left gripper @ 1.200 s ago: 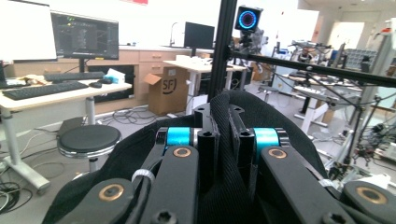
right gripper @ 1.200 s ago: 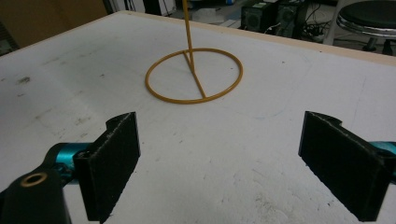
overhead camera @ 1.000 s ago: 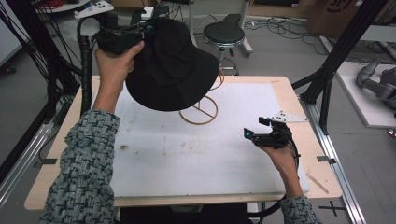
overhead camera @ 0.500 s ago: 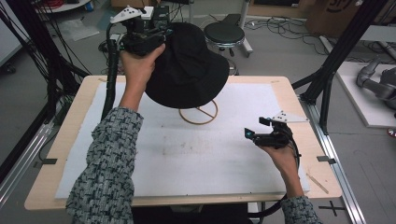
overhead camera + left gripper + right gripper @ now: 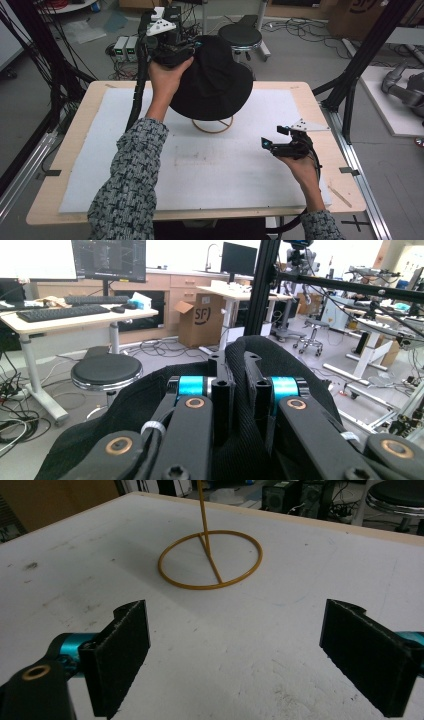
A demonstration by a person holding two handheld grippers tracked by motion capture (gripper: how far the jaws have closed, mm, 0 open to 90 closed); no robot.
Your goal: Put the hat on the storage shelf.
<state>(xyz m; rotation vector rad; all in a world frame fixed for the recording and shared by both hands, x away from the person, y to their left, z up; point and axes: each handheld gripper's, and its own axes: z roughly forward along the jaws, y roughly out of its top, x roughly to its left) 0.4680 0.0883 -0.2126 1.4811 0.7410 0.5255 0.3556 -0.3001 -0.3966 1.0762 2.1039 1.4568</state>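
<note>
A black bucket hat hangs in the air above the gold wire stand, whose ring base rests on the white mat. My left gripper is shut on the hat's fabric at its far left side; in the left gripper view the jaws pinch a fold of the hat. My right gripper stands open low over the mat's right part, with nothing between its pads. The stand's ring and upright rod lie ahead of it.
A white foam mat covers the wooden table. Black frame posts rise at the table's right and left. A round stool and cables sit on the floor beyond the far edge.
My left gripper has carried the hat to the right and farther back, over the stand. The right gripper has stayed in place, open.
</note>
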